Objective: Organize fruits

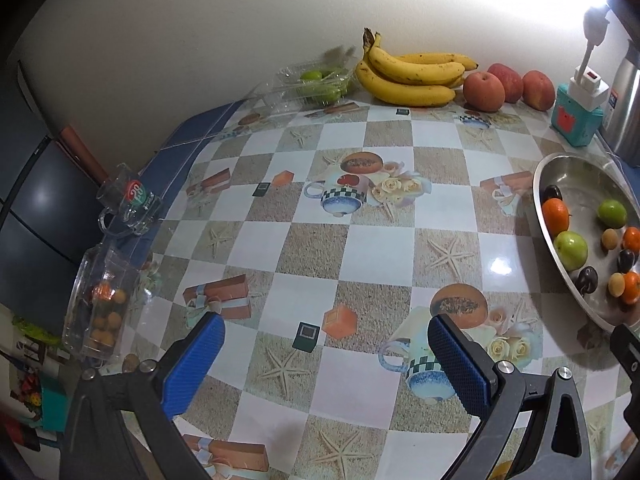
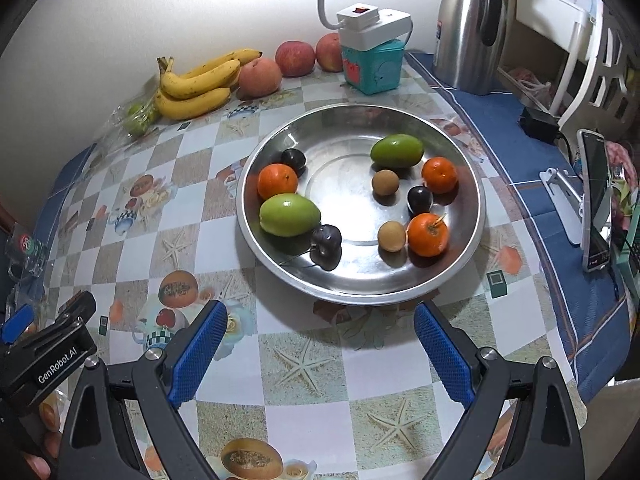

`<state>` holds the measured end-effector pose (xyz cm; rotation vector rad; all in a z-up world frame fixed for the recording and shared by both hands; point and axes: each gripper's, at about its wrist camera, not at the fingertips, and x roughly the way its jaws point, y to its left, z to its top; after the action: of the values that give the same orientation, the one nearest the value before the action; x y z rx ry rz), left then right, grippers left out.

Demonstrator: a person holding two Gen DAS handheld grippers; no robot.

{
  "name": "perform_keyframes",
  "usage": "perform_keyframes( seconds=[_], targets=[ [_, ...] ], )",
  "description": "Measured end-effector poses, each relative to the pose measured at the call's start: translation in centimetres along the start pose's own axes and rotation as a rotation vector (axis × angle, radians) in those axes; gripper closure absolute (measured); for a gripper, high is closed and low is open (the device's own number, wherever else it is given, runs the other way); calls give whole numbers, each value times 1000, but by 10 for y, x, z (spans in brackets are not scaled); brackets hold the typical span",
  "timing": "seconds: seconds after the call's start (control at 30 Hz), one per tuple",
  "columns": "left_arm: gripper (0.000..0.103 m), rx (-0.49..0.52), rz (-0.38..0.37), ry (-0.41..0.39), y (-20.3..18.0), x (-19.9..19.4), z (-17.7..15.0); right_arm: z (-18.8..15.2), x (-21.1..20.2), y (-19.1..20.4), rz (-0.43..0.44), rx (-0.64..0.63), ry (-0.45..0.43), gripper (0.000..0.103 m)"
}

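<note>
A steel bowl [image 2: 472, 216] holds three oranges [image 2: 277, 181], two green fruits [image 2: 289, 215], dark plums [image 2: 326, 240] and small tan longans [image 2: 392, 236]. The bowl also shows at the right of the left wrist view [image 1: 560, 168]. Bananas [image 2: 196, 84] and three apples [image 2: 259, 77] lie along the back wall. My right gripper [image 2: 320, 344] is open and empty, just in front of the bowl. My left gripper [image 1: 326, 352] is open and empty over the tablecloth, left of the bowl.
A clear box with green fruits [image 1: 316, 84] sits left of the bananas. A clear container of longans [image 1: 104, 304] and a glass mug [image 1: 128, 204] stand at the table's left edge. A teal box with lamp [image 2: 374, 60], a thermos [image 2: 468, 24] and a phone on a stand [image 2: 596, 200] are at right.
</note>
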<state>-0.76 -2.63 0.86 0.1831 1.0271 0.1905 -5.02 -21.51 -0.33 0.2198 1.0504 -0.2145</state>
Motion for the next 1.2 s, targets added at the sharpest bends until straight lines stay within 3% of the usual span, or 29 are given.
perform_keyframes(
  seconds=[1.2],
  targets=[
    [0, 30, -38, 24, -4, 2, 1, 0, 8, 1, 14, 4, 35, 8]
  ],
)
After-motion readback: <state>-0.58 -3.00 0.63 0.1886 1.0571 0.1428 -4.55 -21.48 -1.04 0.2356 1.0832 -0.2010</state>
